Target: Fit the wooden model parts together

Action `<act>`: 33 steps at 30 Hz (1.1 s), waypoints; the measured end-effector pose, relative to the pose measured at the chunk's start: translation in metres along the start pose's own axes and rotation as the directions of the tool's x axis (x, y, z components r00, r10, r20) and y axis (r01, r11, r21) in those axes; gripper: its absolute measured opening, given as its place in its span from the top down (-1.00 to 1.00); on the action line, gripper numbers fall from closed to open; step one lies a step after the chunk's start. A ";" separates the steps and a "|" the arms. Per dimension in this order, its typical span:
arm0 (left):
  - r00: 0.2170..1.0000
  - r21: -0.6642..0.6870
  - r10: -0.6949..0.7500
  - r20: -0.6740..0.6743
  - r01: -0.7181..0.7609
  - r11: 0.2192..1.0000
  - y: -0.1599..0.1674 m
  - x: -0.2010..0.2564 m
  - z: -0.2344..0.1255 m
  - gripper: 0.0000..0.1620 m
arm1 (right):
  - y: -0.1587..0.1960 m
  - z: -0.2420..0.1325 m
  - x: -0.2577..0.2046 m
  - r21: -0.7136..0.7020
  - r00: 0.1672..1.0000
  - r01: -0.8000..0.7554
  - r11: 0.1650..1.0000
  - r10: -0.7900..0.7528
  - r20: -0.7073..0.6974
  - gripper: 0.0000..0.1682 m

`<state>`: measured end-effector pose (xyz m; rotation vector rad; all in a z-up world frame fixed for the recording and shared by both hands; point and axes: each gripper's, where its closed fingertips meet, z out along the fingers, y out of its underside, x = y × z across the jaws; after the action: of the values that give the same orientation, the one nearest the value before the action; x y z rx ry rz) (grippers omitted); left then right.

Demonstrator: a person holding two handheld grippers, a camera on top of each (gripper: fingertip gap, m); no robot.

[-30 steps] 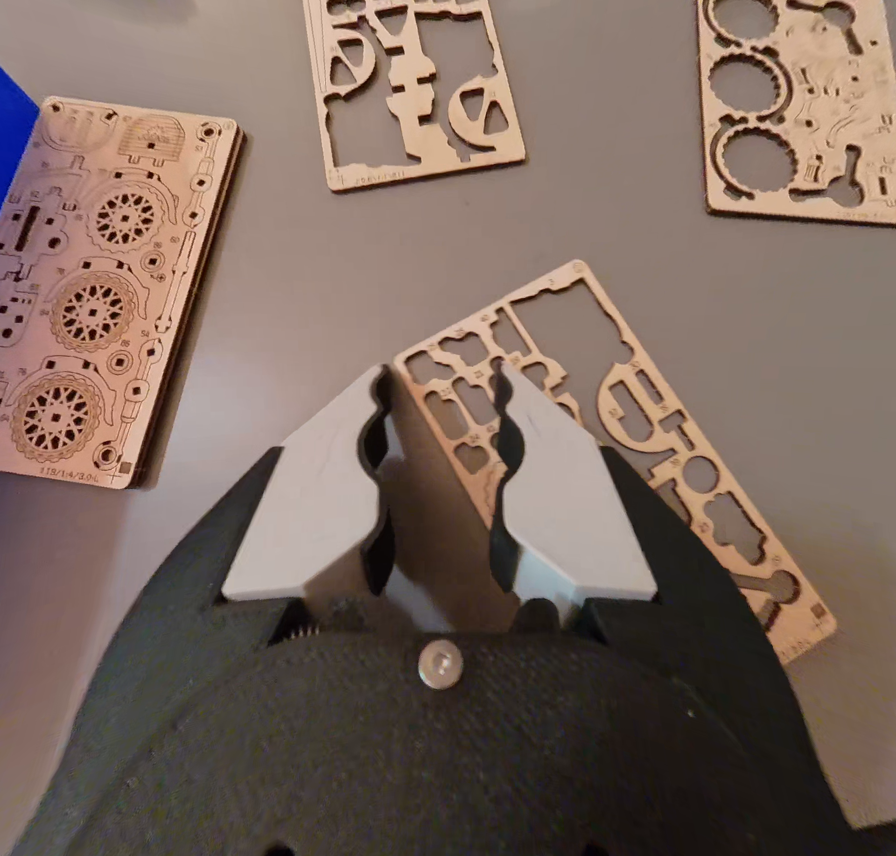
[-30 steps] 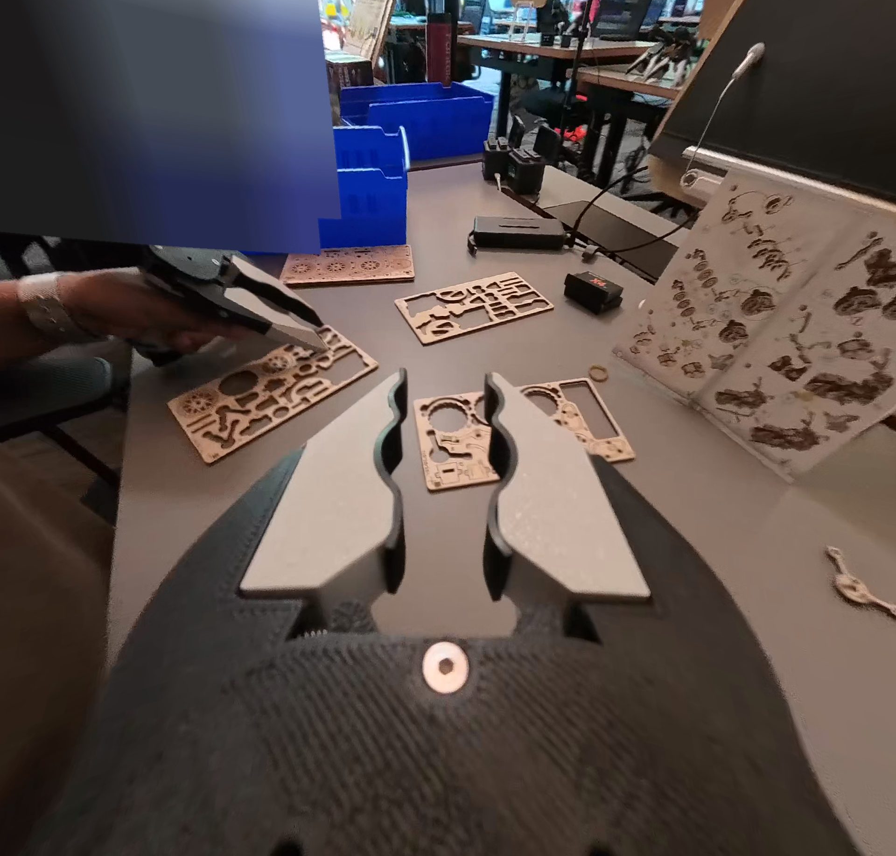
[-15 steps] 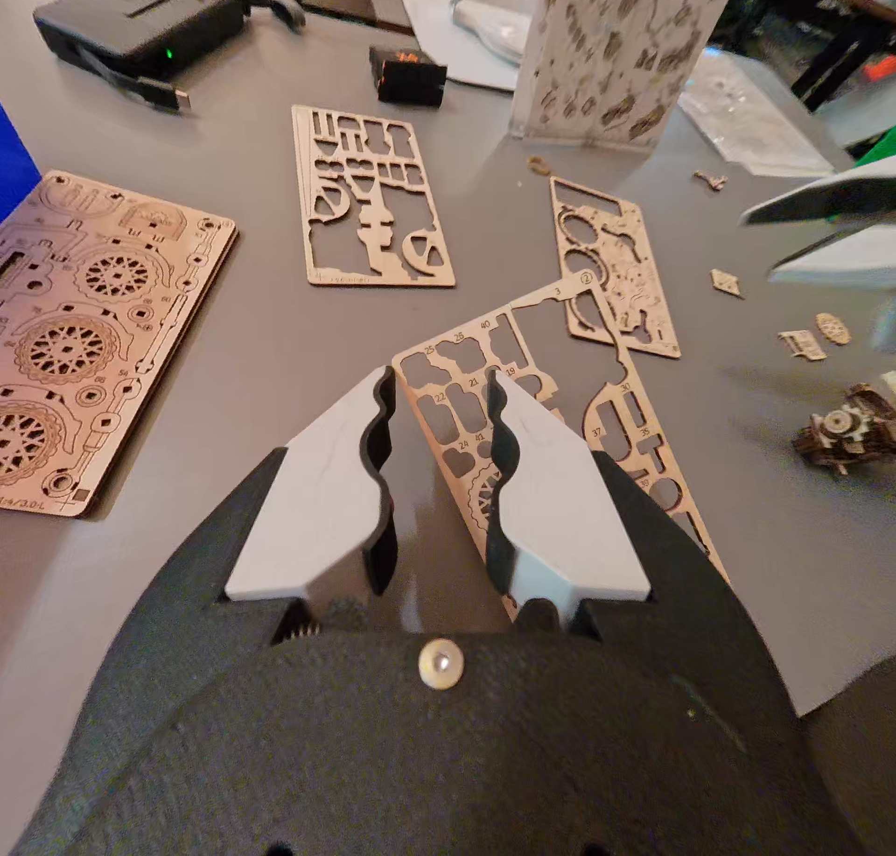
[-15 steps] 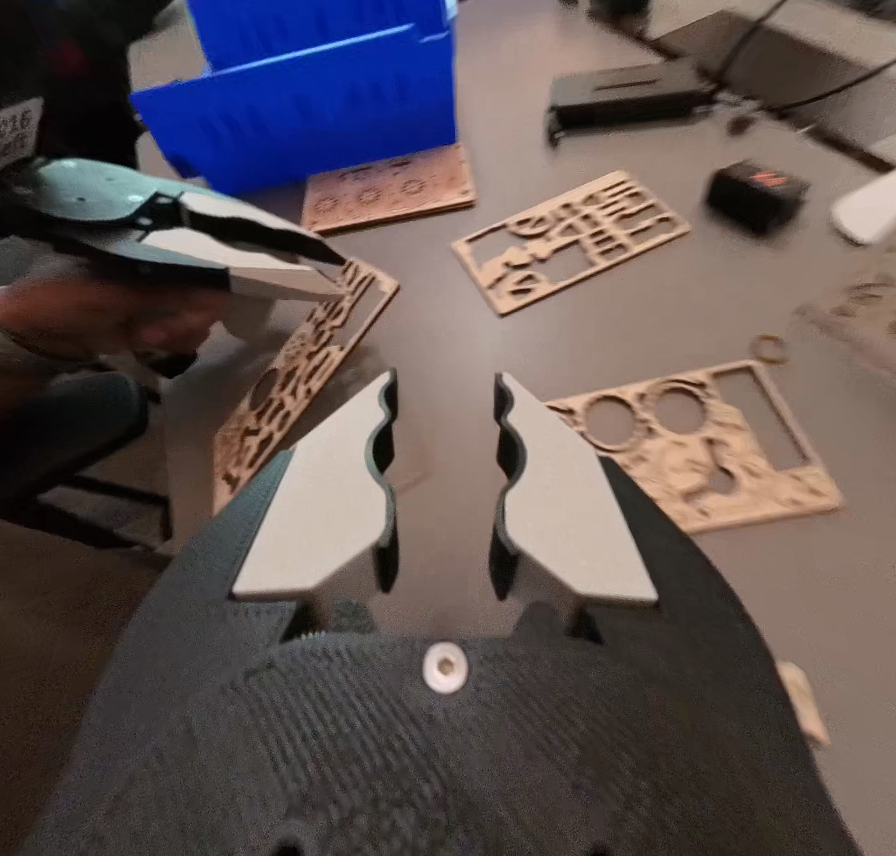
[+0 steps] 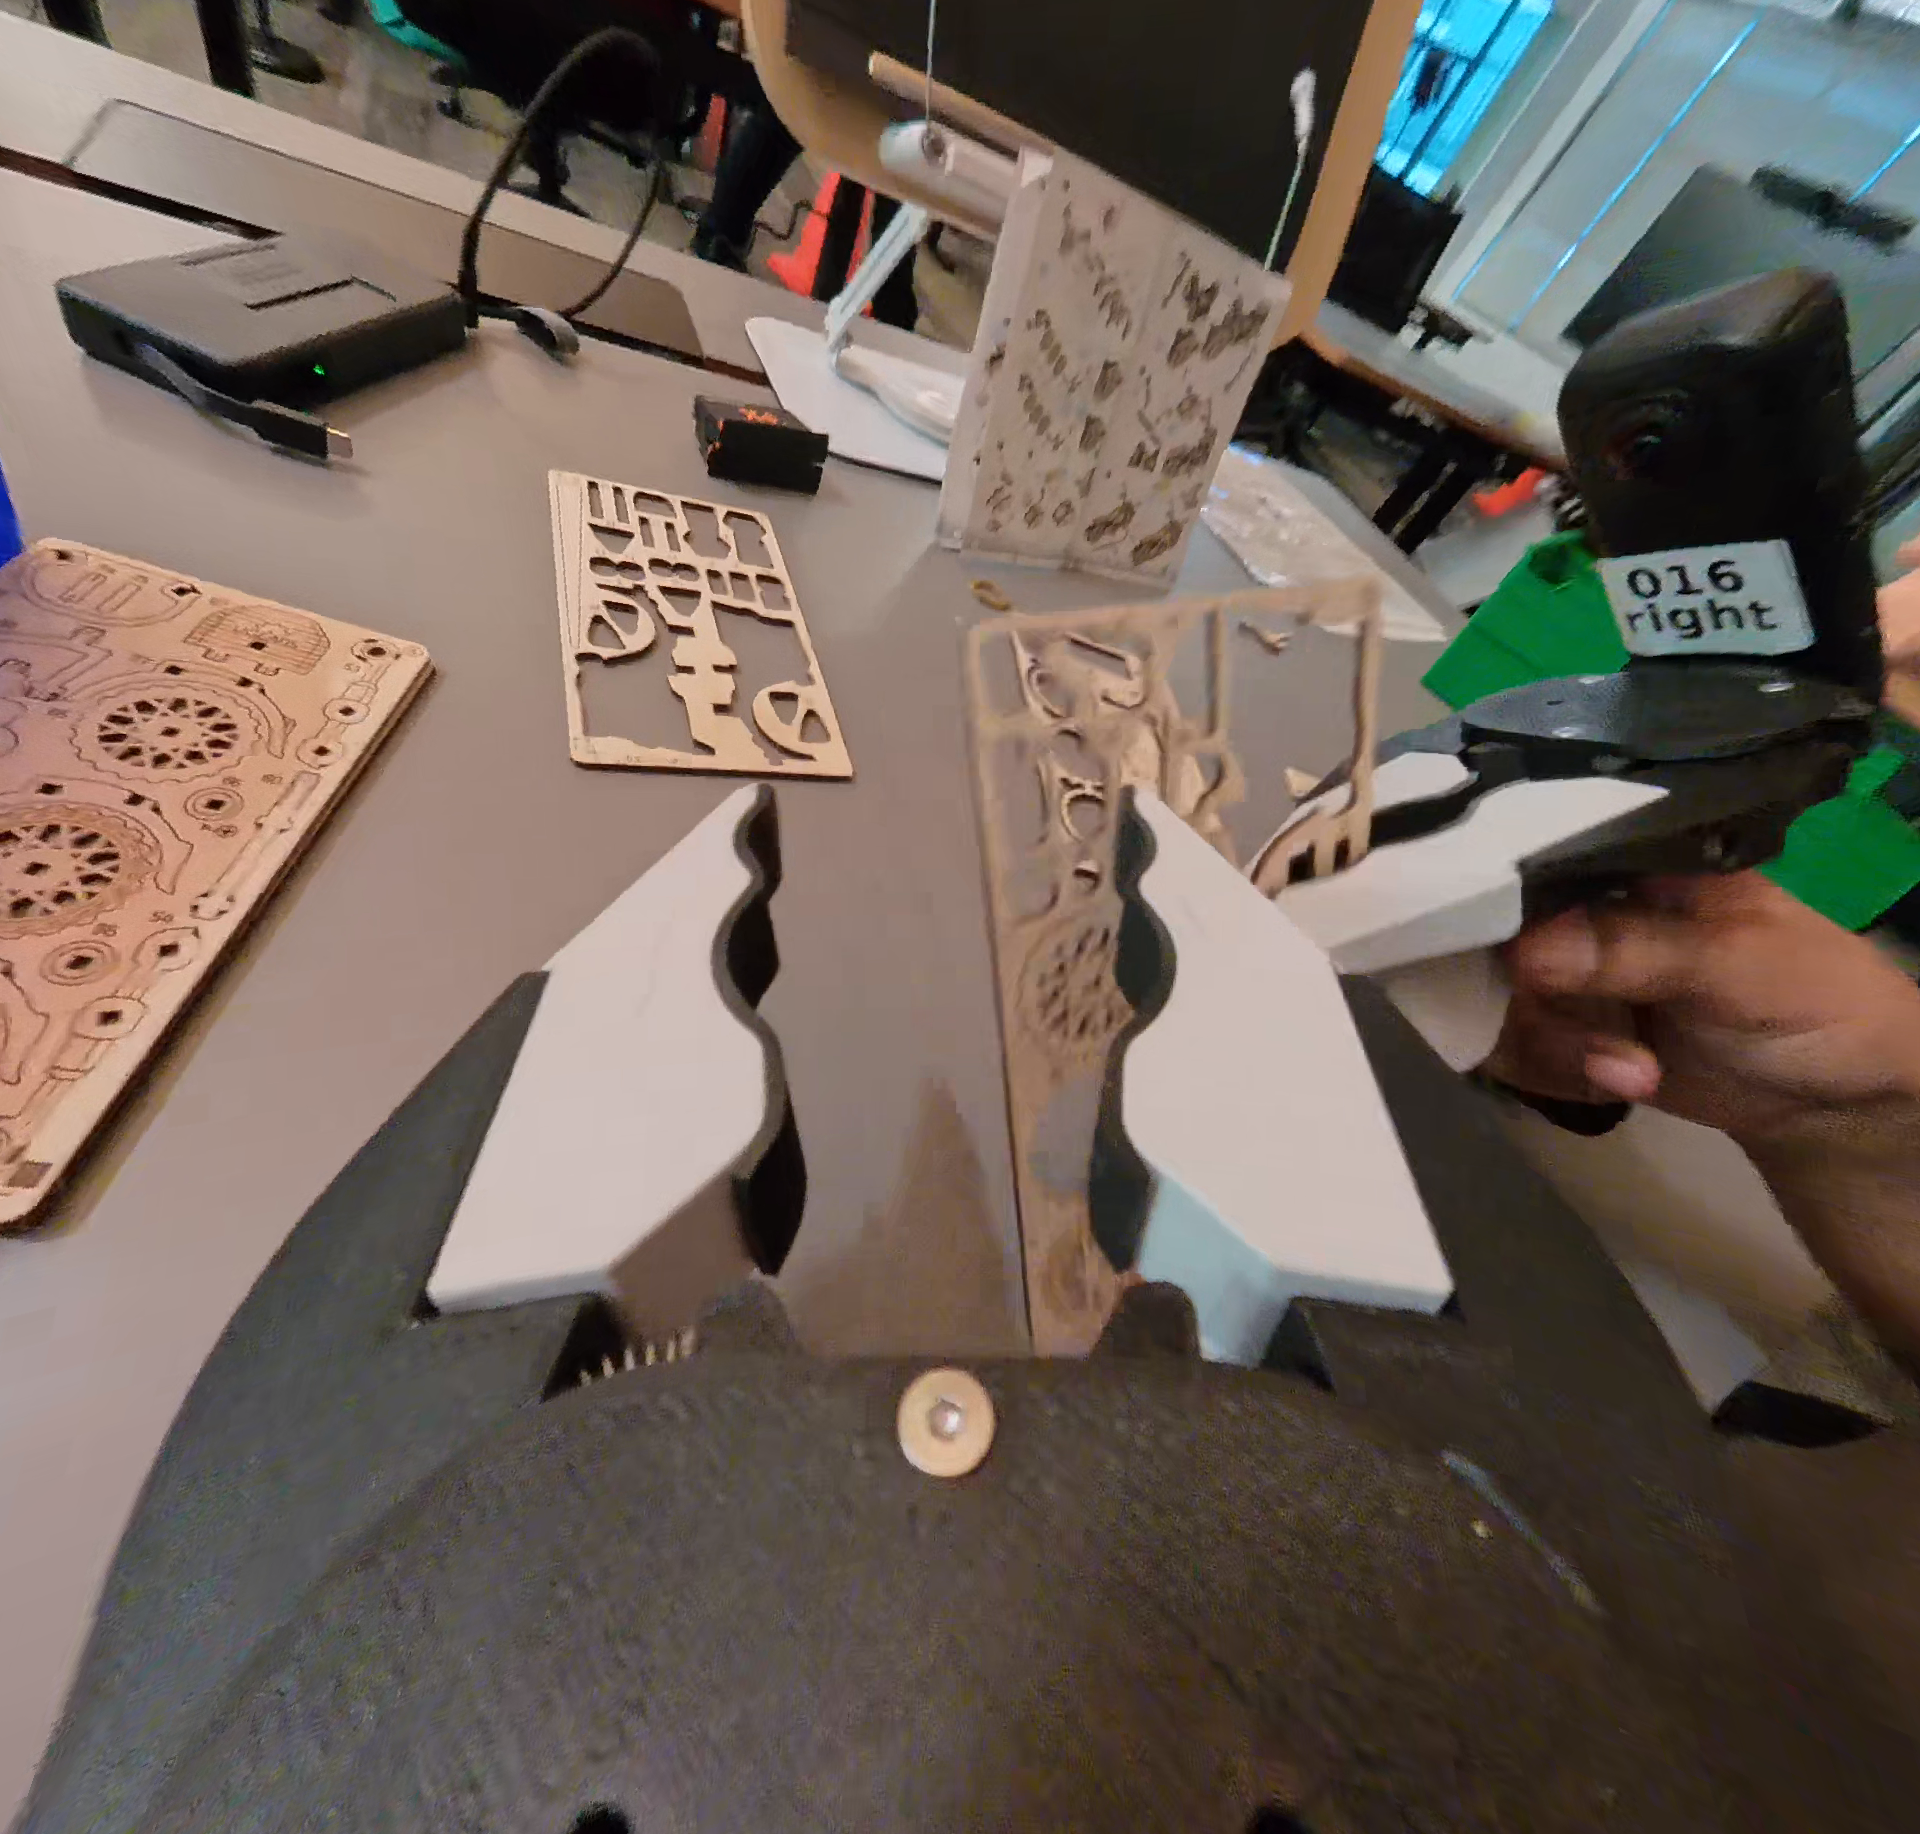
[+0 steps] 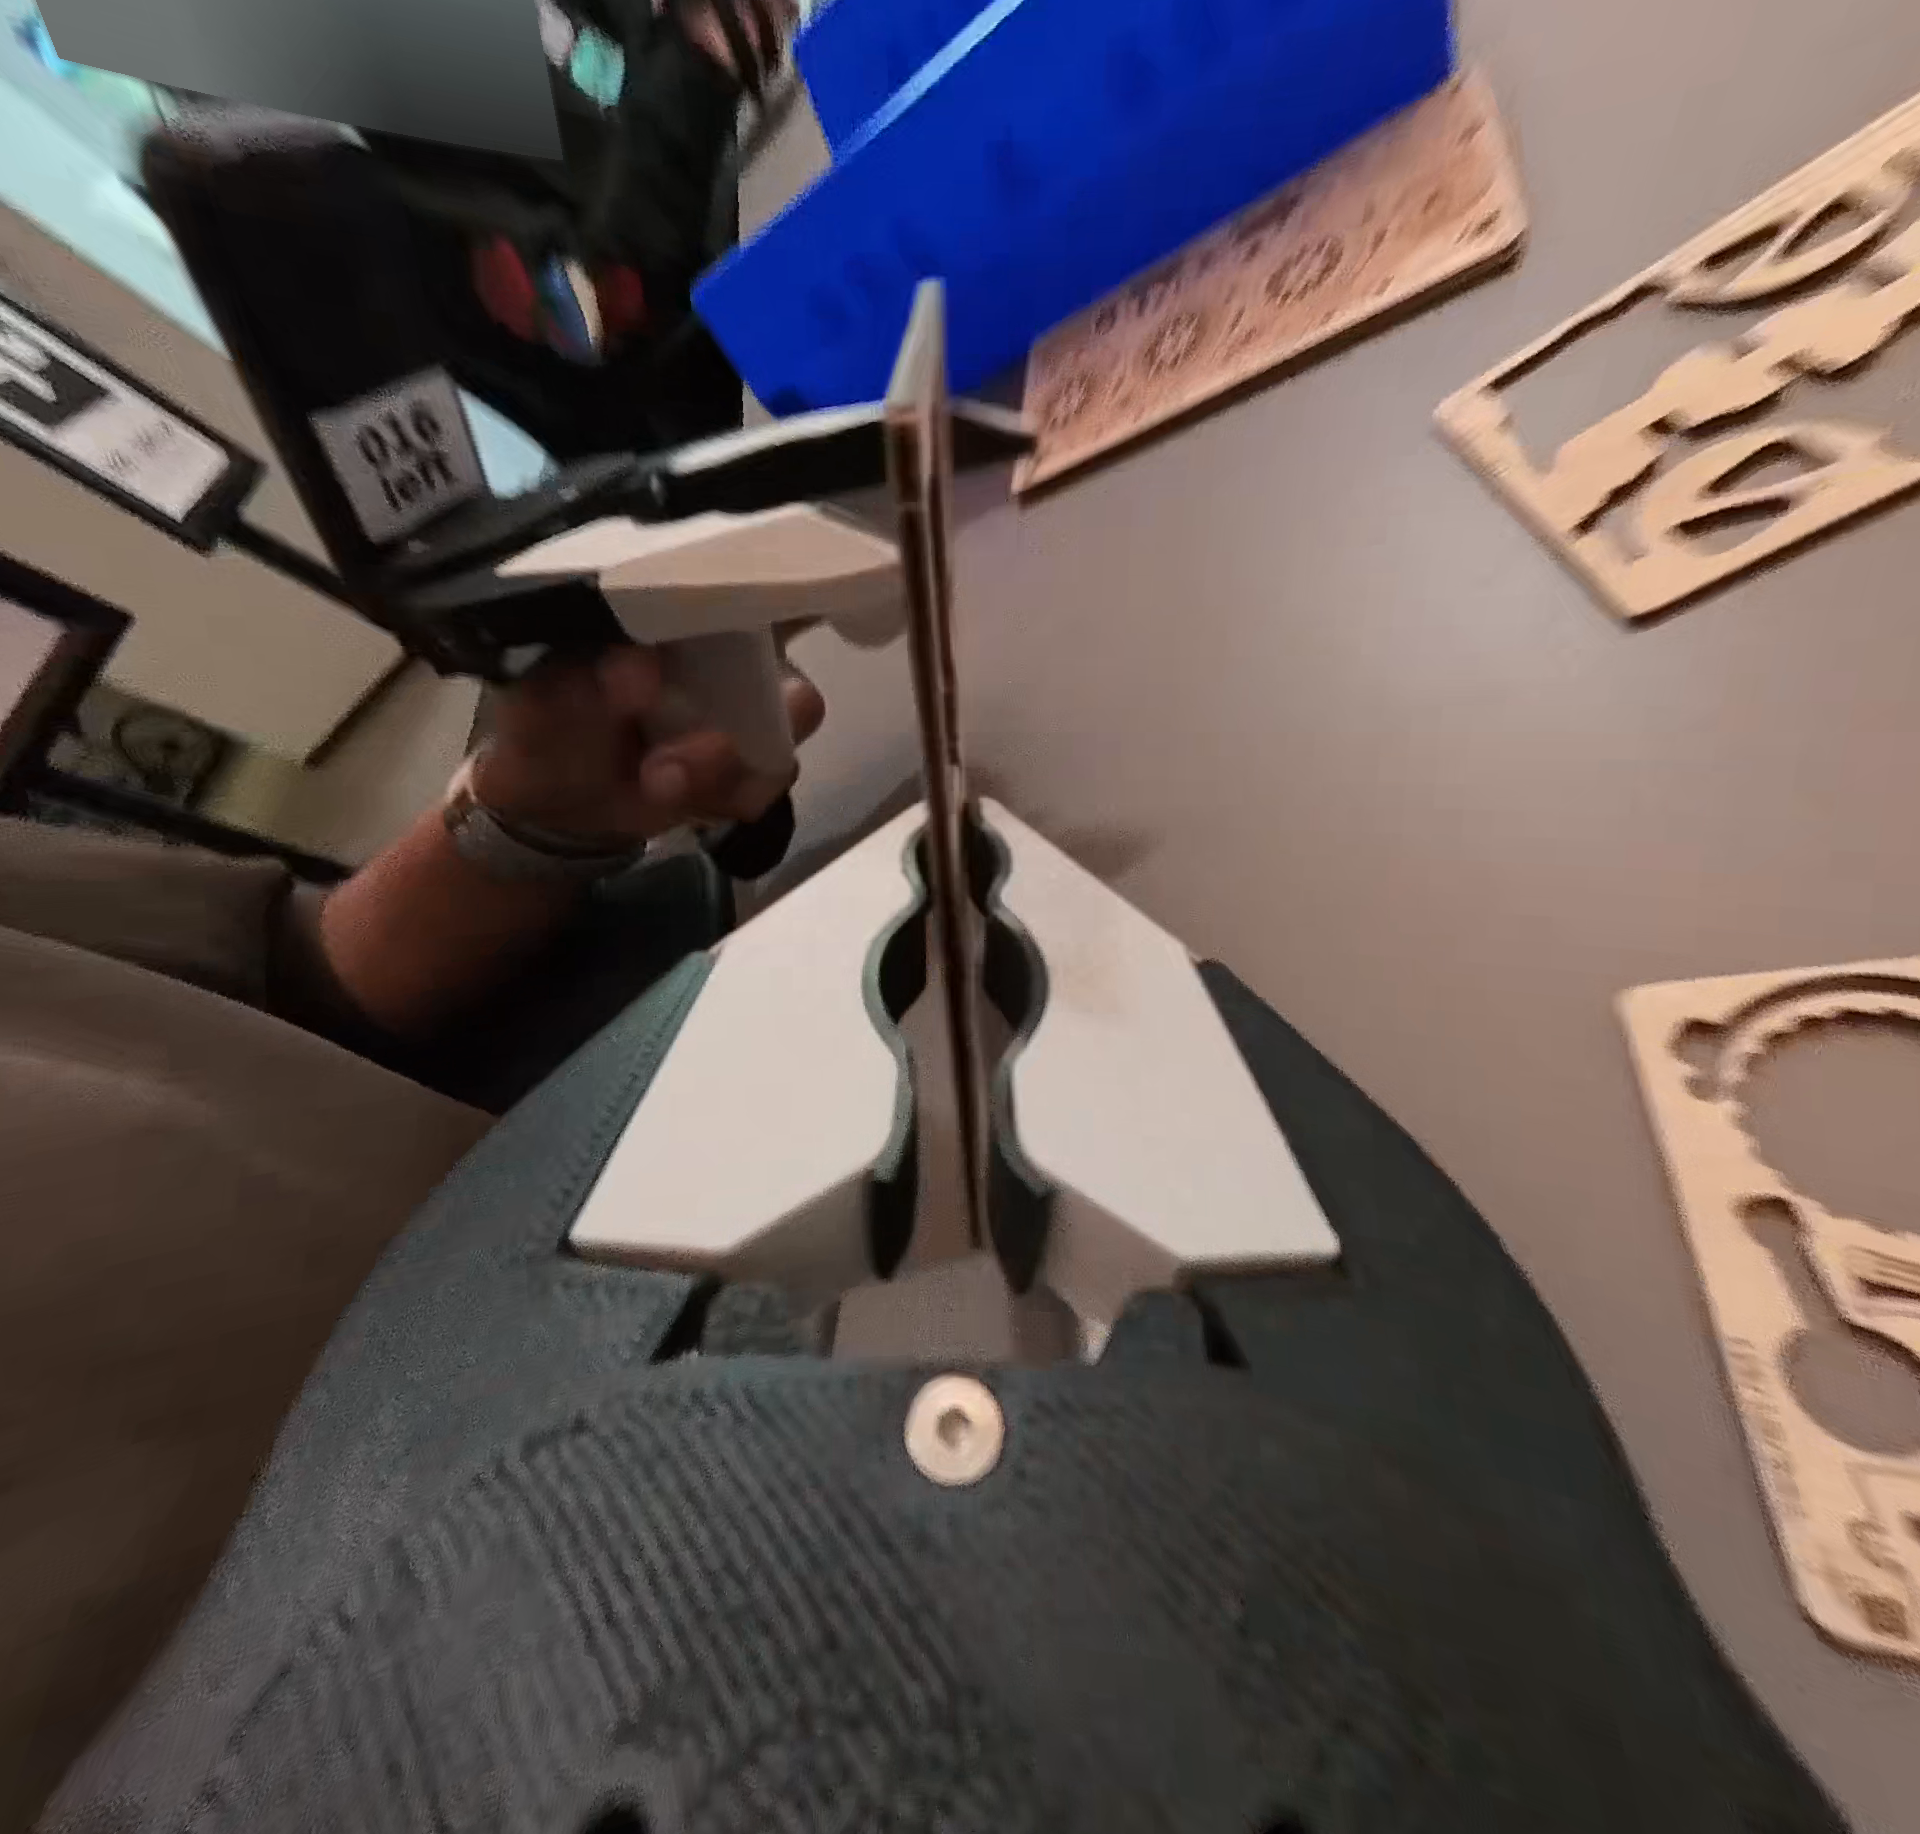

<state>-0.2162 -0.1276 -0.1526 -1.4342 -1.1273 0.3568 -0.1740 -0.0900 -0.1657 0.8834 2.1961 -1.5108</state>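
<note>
A thin wooden parts sheet [image 5: 1070,745] stands upright on edge above the grey table [image 5: 499,849]. My right gripper [image 6: 948,828] is shut on one end of it, and I see the sheet edge-on [image 6: 925,537] in the right wrist view. My left gripper [image 5: 951,818] is open wide, with the sheet between its fingers, close against the right finger [image 5: 1226,1005]. In the left wrist view the right gripper [image 5: 1320,839] comes in from the right, held by a hand. In the right wrist view the left gripper [image 6: 894,506] straddles the sheet's far end.
A stack of uncut wheel sheets [image 5: 156,797] lies at the left by a blue bin [image 6: 1091,153]. A punched-out sheet [image 5: 686,631] lies ahead, another [image 6: 1787,1265] lies to the right. An instruction stand [image 5: 1112,413], a black device [image 5: 260,319] and a small black box [image 5: 764,439] sit behind.
The sheet went from lying flat on the table to standing upright. The right gripper came across and shut on it. The left gripper opened wider and tilted up.
</note>
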 end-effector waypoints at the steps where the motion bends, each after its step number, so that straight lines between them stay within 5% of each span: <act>1: 0.999 0.002 -0.038 -0.028 0.039 0.999 0.000 0.000 -0.001 0.21 | -0.007 -0.009 0.002 0.046 1.000 -0.001 0.999 0.001 0.001 0.99; 6: 0.855 -0.132 -0.364 -0.370 0.340 0.931 0.009 0.041 0.001 0.40 | -0.016 -0.034 -0.002 0.150 0.989 -0.105 0.983 0.087 0.117 0.99; 9: 0.761 -0.196 -0.460 -0.458 0.419 0.887 0.011 0.054 0.001 0.67 | -0.014 -0.036 -0.005 0.175 0.980 -0.146 0.974 0.118 0.159 0.99; 10: 0.756 -0.208 -0.462 -0.465 0.414 0.886 0.012 0.056 0.001 0.90 | -0.015 -0.037 -0.006 0.190 0.978 -0.155 0.970 0.123 0.170 0.98; 16: 0.753 -0.154 -0.400 -0.523 0.378 0.913 0.002 0.067 -0.006 1.00 | -0.024 -0.042 -0.011 0.214 0.981 -0.152 0.965 0.121 0.153 0.57; 22: 0.776 -0.086 -0.351 -0.524 0.362 0.928 -0.006 0.069 -0.007 1.00 | -0.027 -0.049 -0.005 0.192 0.993 -0.101 0.976 0.085 0.088 0.52; 30: 0.803 -0.098 -0.364 -0.473 0.362 0.927 0.005 0.060 0.000 1.00 | -0.054 -0.134 0.022 0.314 0.993 -0.011 0.949 0.047 -0.105 0.52; 33: 0.782 -0.101 -0.378 -0.495 0.380 0.920 0.003 0.066 0.002 1.00 | -0.050 -0.137 0.019 0.346 0.994 -0.036 0.937 0.069 -0.083 0.51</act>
<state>-0.1851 -0.0742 -0.1304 -1.1589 -0.9395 -0.2993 -0.2113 0.0293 -0.0887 1.1299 1.9809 -1.8991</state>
